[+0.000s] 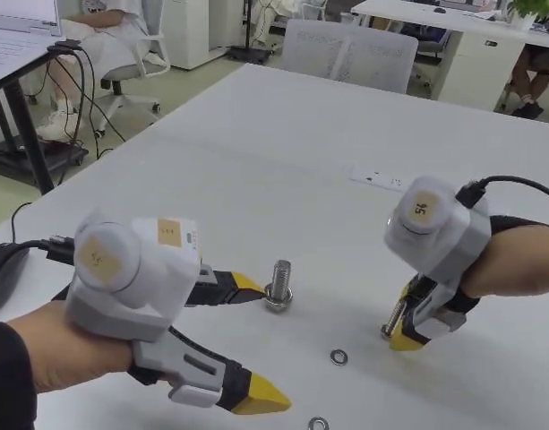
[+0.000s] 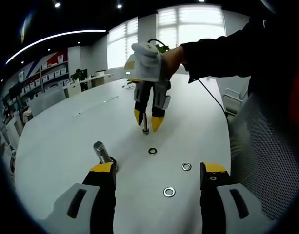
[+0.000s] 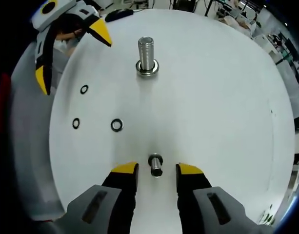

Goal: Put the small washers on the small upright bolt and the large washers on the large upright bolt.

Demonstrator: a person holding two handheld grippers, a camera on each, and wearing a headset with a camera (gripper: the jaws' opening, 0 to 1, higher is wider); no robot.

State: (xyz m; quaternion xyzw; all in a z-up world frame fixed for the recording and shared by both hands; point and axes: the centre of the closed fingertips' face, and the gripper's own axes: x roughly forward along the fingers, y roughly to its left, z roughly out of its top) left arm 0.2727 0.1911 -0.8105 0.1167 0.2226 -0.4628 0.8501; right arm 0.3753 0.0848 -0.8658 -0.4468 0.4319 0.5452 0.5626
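The large upright bolt stands mid-table with a ring-like collar at its base, just off one yellow tip of my open left gripper. The small upright bolt stands between the open jaws of my right gripper, which points down over it without touching it. Three loose washers lie flat on the table: one nearest the small bolt, another, and a larger one close to my left gripper. From the left gripper view, the right gripper hangs over the small bolt.
The white table stretches far ahead. A small white label lies beyond the right gripper. Chairs, desks and seated people are past the table's far edges. A cable trails from the right gripper.
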